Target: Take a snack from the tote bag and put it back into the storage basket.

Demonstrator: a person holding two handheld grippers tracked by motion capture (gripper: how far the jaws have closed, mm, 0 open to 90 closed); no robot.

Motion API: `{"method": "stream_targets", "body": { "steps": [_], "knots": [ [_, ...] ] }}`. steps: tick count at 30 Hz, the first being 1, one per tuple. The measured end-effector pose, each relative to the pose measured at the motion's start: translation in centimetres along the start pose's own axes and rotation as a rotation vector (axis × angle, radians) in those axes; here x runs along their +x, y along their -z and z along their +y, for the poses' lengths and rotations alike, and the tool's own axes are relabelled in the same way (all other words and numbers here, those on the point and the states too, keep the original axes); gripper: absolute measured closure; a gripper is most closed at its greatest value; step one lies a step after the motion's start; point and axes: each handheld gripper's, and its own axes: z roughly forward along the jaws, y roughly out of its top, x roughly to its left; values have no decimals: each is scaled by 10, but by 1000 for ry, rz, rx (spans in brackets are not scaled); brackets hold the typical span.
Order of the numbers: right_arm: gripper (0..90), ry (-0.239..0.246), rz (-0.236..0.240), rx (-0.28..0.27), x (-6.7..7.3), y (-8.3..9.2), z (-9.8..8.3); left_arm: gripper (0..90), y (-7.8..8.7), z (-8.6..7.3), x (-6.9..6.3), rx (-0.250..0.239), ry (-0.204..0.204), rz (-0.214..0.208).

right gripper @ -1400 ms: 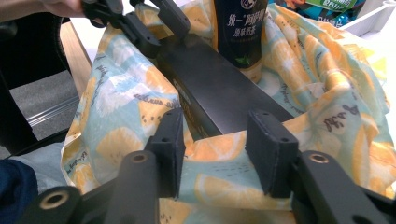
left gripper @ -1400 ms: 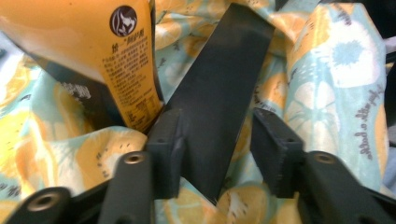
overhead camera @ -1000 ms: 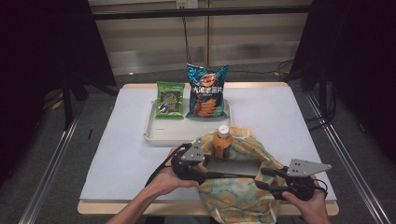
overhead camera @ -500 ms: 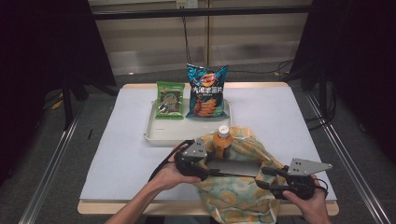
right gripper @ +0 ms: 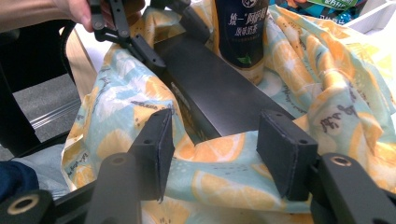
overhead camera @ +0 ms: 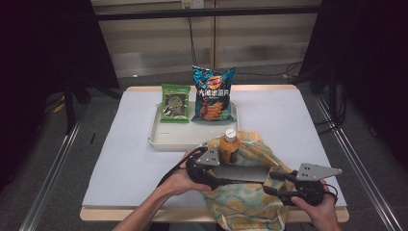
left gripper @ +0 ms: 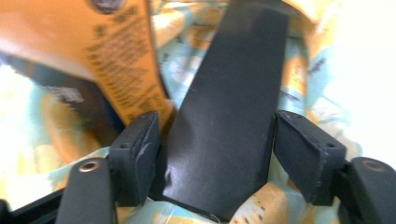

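Little has shifted since the earlier frames: the left gripper (overhead camera: 217, 169) has been edged slightly along the black box (overhead camera: 248, 173), and its jaws have just been opening, with the box's end between them. Seen in the left gripper view, the left pad lies against the box's edge while a gap is left at the right pad, so the box is judged straddled rather than clamped. Just beyond this gripper, an orange bottle (overhead camera: 229, 147) is seen standing upright in the lemon-print bag (overhead camera: 250, 207), touching the box. Farther beyond it, a white tray (overhead camera: 159, 137) with a green packet (overhead camera: 174, 102) and a blue chip bag (overhead camera: 212, 94) is left waiting. To the right, the right gripper (overhead camera: 276, 185) is held at the box's other end; its jaws have been opening too, and stand apart on either side of box and cloth, nothing being pinched. Packing is judged partly done: bottle and box are in the bag, the box not yet settled, two snacks remaining.
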Motion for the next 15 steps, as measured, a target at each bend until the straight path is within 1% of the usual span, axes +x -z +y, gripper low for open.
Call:
{"method": "stream_targets", "body": {
  "steps": [2, 4, 5, 8, 9, 10, 11, 12, 13, 15],
  "knots": [
    [451, -5, -2, -2, -1, 0, 0, 335, -3, 0, -2, 14, -16, -7],
    [449, -5, -2, -2, -1, 0, 0, 346, -5, 0, -3, 23, -20, -21],
    [448, -5, -2, -2, -1, 0, 0, 345, -6, 0, -3, 28, -22, -20],
    [443, -4, -4, -5, -1, 0, 0, 358, -7, 0, -3, 24, -31, -42],
    [440, -7, -3, -3, -1, 0, 0, 358, -7, 0, -3, 24, -27, -43],
    [433, -8, -1, -4, -1, 0, 0, 361, -8, 0, -3, 23, -31, -54],
    [426, -7, -5, -5, -1, 0, 0, 362, -9, 0, -4, 31, -29, -48],
    [423, -11, -7, -5, -1, -1, 0, 361, -11, -1, -5, 25, -36, -53],
    [420, -12, -6, -4, -2, -1, 0, 362, -13, -1, -6, 42, -44, -54],
    [411, -15, -9, -6, -2, 0, 0, 360, -18, -1, -8, 48, -44, -62]
  ]
}}
